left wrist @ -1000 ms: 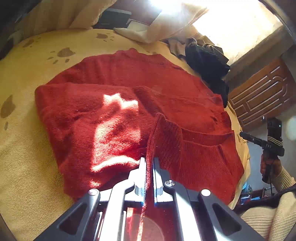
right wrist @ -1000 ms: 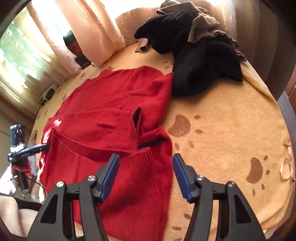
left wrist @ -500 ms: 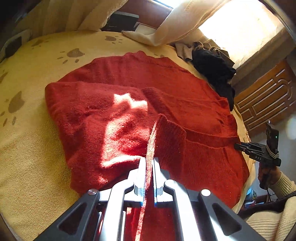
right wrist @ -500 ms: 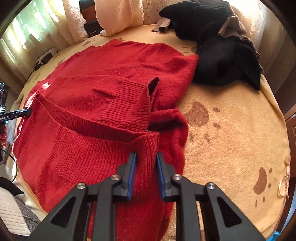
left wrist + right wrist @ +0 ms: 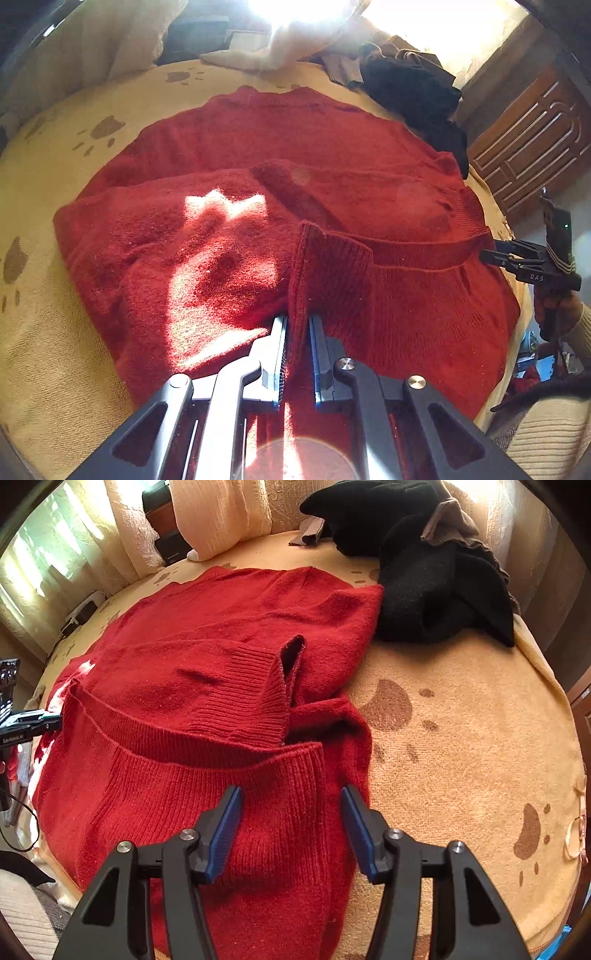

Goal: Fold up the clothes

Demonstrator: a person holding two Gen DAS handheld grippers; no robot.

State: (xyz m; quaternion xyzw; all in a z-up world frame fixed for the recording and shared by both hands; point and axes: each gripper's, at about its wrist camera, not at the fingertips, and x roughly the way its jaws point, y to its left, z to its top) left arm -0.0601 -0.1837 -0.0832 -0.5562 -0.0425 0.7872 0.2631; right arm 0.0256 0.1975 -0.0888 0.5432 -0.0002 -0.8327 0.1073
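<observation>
Two grippers over red sweater (image 5: pixel 207 657): left gripper (image 5: pixel 295 328) jaws opening, ribbed hem (image 5: pixel 328 269) between them; right gripper (image 5: pixel 291 805) opening, straddling hem corner, not pinching.

A red ribbed-knit sweater (image 5: pixel 207 653) lies on a tan bedspread (image 5: pixel 461 738) printed with brown paw prints (image 5: pixel 391 705), beside a heap of black and taupe clothes (image 5: pixel 428 565), cream lace-patterned curtains (image 5: pixel 218 513) behind, blue pads (image 5: pixel 225 830) on black grippers.
</observation>
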